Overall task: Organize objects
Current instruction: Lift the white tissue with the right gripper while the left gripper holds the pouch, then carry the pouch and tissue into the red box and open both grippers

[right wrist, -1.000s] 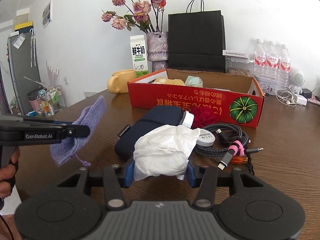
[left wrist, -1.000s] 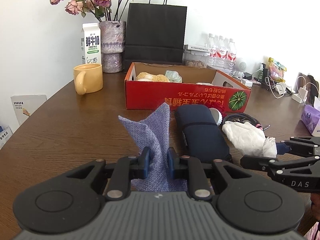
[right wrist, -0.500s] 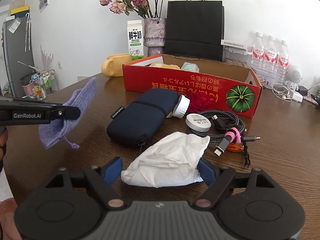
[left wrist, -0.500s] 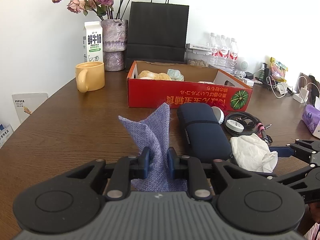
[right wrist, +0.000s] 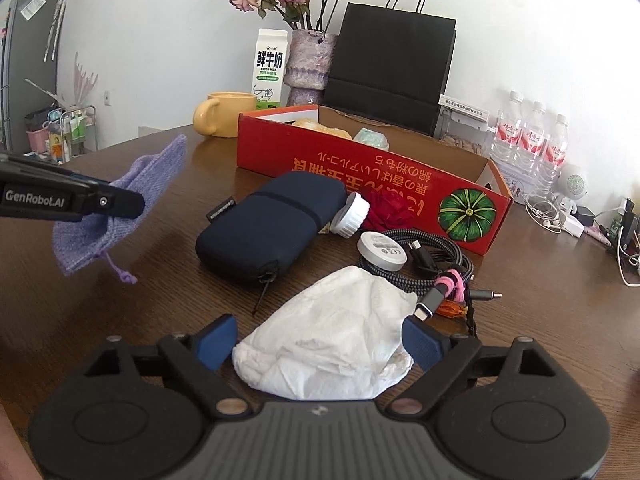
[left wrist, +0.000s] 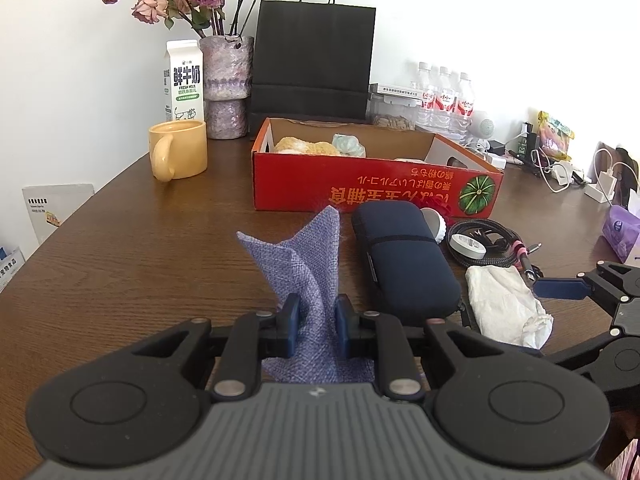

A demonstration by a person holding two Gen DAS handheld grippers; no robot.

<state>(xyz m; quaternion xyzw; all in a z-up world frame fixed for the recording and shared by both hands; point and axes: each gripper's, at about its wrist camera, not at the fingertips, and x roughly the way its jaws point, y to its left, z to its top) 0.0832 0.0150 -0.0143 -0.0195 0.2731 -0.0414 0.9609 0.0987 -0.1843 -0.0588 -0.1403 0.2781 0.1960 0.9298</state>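
My right gripper is opening around the crumpled white tissue on the bench while my left gripper pinches the purple pouch, whose limp cloth, I judge, could slip free.

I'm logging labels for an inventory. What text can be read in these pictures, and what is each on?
"鲜牛奶" and "FRESH MILK": milk carton.
"GenRobot.AI": left tool, seen from the right wrist.
Red box: a line of characters, upside down, not read with confidence.
Bottles: labels too small.
Round tin: lid print too small.
Pouch: side tag blurred.
Card at the left table edge: too small.
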